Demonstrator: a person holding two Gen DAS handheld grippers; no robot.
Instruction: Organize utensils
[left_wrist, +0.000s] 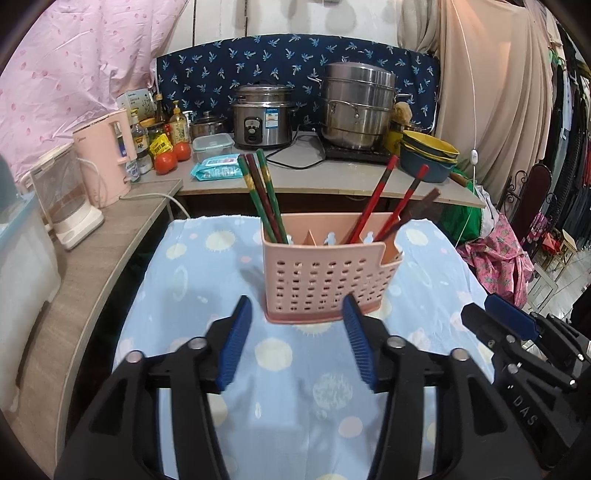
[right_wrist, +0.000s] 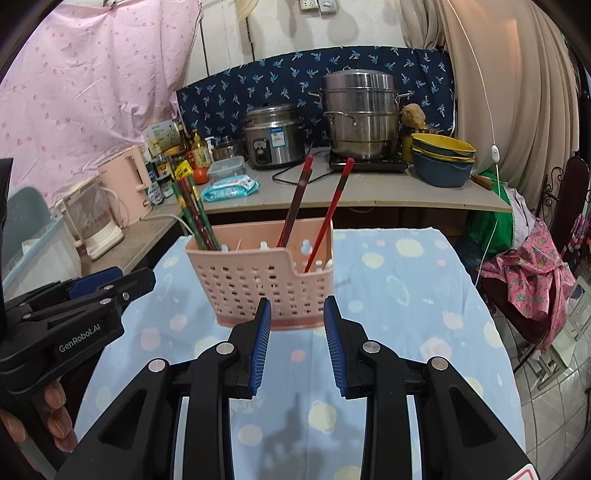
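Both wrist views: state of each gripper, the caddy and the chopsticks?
left gripper: open, empty, short of the caddy
right gripper: open, empty, short of the caddy
pink utensil caddy: upright on the blue cloth
green chopsticks: standing in the caddy's left end
red chopsticks: leaning in its right end

At the centre, a pink perforated plastic utensil basket (left_wrist: 327, 275) stands upright on a pale blue cloth with pastel dots (left_wrist: 207, 295). Green-and-gold patterned chopsticks (left_wrist: 264, 195) lean toward 11 o'clock from its left compartment; red-and-dark chopsticks (left_wrist: 384, 199) lean toward 1 o'clock from its right. At 6 o'clock the left gripper (left_wrist: 298, 341) hangs with its blue-padded jaws spread, empty, just short of the basket. At 4 o'clock sits the right gripper (left_wrist: 495, 314).
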